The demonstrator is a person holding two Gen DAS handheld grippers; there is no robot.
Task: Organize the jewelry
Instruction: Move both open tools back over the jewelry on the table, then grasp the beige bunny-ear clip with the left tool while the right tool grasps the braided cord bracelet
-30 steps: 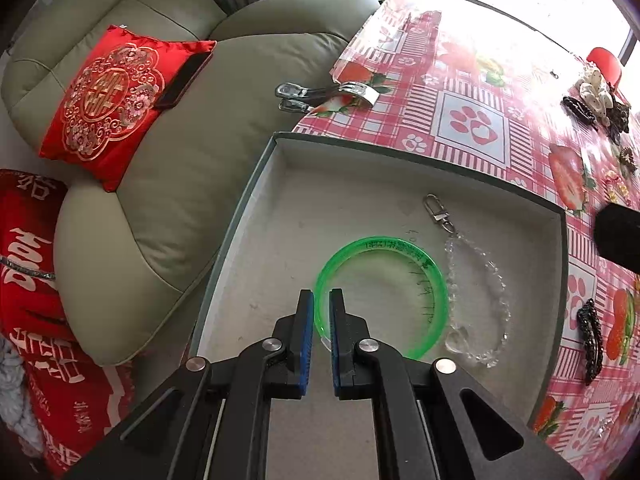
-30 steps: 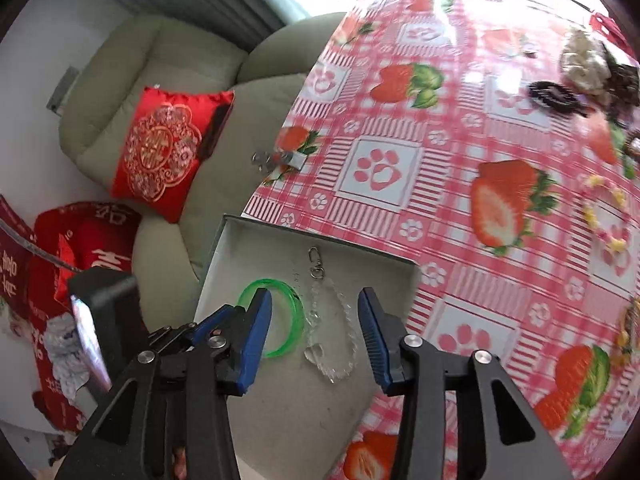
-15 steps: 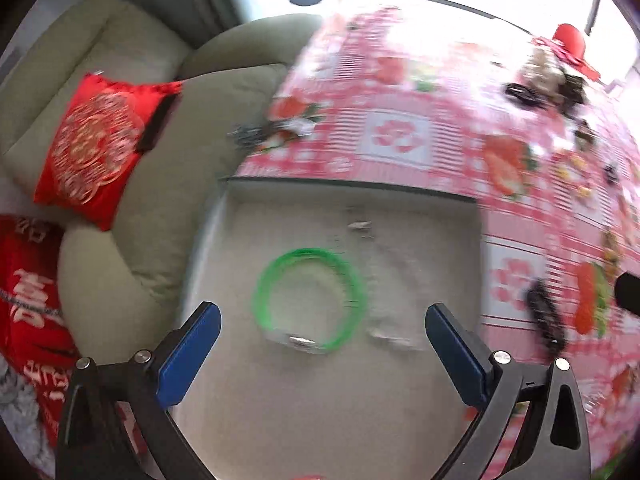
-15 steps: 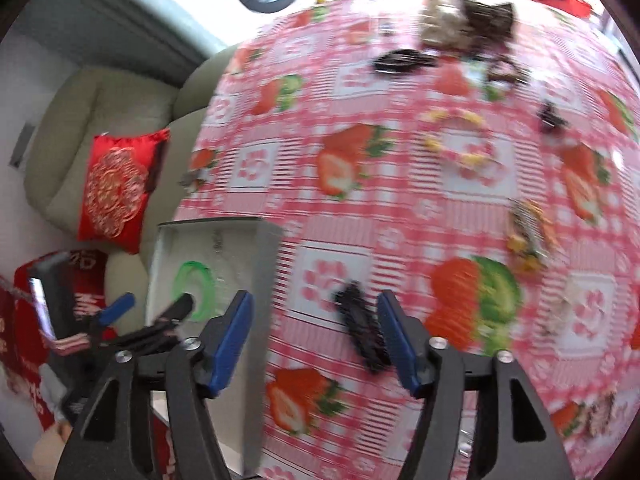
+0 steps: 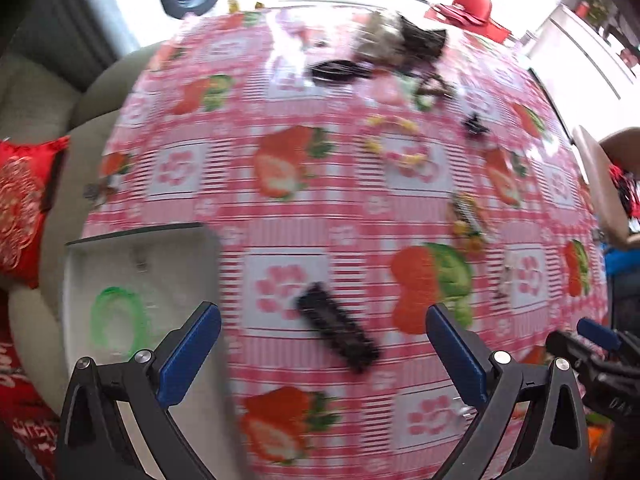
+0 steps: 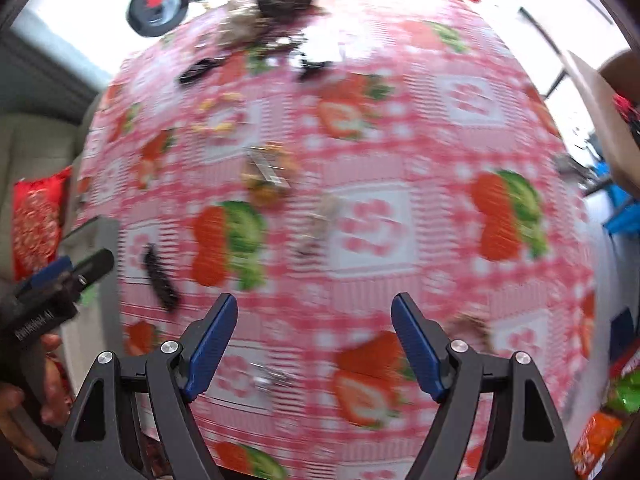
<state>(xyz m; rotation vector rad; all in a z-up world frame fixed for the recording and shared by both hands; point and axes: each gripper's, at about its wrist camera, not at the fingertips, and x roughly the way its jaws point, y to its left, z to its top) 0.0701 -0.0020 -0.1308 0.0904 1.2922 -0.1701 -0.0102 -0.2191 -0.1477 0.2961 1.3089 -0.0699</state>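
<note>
Both grippers have swung away from the grey tray (image 5: 208,256) out over the strawberry tablecloth (image 5: 320,208). The left gripper (image 5: 323,344) gapes wide and empty above a black hair clip (image 5: 340,332). Only its view shows the green bangle (image 5: 116,322) lying in the tray. The right gripper (image 6: 314,344) stands open, holding nothing.

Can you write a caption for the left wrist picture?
Open left gripper hovers over a black hair clip; green bangle lies in the grey tray.

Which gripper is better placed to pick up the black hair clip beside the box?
Left. The open left gripper frames the black hair clip; the right gripper hangs farther along the table.
</note>
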